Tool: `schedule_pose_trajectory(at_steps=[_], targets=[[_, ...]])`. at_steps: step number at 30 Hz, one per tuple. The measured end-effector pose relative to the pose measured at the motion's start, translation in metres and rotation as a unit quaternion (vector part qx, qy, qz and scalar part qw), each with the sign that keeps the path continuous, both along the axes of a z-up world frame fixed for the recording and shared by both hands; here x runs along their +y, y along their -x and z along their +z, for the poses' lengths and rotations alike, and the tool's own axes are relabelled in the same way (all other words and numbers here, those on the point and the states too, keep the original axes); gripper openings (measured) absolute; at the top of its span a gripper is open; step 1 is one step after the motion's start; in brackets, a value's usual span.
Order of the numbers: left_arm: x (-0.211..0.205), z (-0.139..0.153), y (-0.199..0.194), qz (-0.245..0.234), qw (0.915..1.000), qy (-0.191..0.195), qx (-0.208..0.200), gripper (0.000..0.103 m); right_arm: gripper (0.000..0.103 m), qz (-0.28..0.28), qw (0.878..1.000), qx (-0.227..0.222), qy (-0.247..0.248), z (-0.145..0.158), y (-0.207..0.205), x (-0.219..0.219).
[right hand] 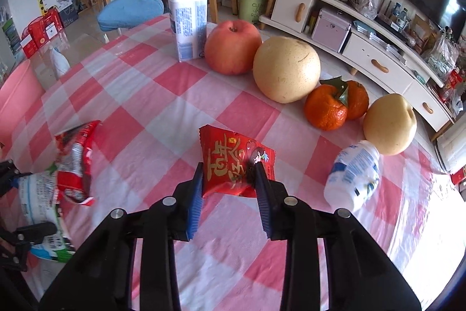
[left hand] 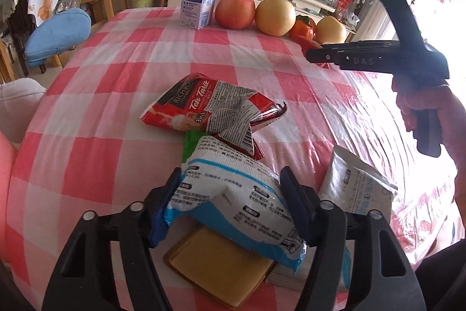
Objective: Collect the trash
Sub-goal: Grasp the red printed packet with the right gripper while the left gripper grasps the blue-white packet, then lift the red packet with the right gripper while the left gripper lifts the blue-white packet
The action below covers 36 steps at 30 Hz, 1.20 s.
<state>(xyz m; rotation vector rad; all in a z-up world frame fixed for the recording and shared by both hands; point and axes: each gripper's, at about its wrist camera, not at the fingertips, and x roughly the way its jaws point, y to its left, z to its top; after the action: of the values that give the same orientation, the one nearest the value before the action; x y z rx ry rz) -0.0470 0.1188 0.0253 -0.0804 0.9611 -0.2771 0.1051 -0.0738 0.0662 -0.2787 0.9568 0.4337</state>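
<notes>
Under white-blue packet (left hand: 233, 194): half-hidden yellow card (left hand: 221, 273)

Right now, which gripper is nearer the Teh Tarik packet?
Left. The left gripper, clamped on a white-blue wrapper, sits just beside the Teh Tarik packet; the right gripper holds a red wrapper farther off.

A yellow flat card (left hand: 221, 276) lies half hidden under the blue-and-white wrapper (left hand: 233, 194). A green wrapper (left hand: 189, 143) barely peeks out. The small bottle (right hand: 354, 177) looks blurred.
</notes>
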Motion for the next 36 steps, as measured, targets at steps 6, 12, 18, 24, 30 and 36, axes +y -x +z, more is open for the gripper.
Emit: schedule_pose_trajectory(at_steps=[6, 12, 18, 24, 30, 36], targets=[[0.003, 0.002, 0.003, 0.002, 0.9999, 0.017, -0.002, 0.059, 0.034, -0.022, 0.999, -0.007, -0.033, 0.028, 0.016, -0.002], [0.008, 0.010, 0.005, 0.005, 0.9996, 0.021, -0.017, 0.048, 0.034, -0.035, 0.998, -0.009, -0.050, 0.049, 0.041, 0.003], [0.011, 0.018, 0.011, 0.000, 0.9993, 0.019, -0.032, 0.044, 0.034, -0.042, 0.997, -0.010, -0.057, 0.060, 0.063, 0.010], [0.017, 0.029, 0.018, 0.001, 0.9986, 0.019, -0.050, 0.037, 0.034, -0.055, 0.995, -0.020, -0.079, 0.078, 0.087, 0.008], [0.026, 0.039, 0.023, 0.005, 0.9976, 0.019, -0.067, 0.036, 0.034, -0.068, 0.993, -0.032, -0.094, 0.091, 0.113, 0.007], [0.039, 0.049, 0.030, 0.015, 0.9961, 0.032, -0.081, 0.036, 0.034, -0.070, 0.990, -0.047, -0.117, 0.104, 0.135, 0.011]])
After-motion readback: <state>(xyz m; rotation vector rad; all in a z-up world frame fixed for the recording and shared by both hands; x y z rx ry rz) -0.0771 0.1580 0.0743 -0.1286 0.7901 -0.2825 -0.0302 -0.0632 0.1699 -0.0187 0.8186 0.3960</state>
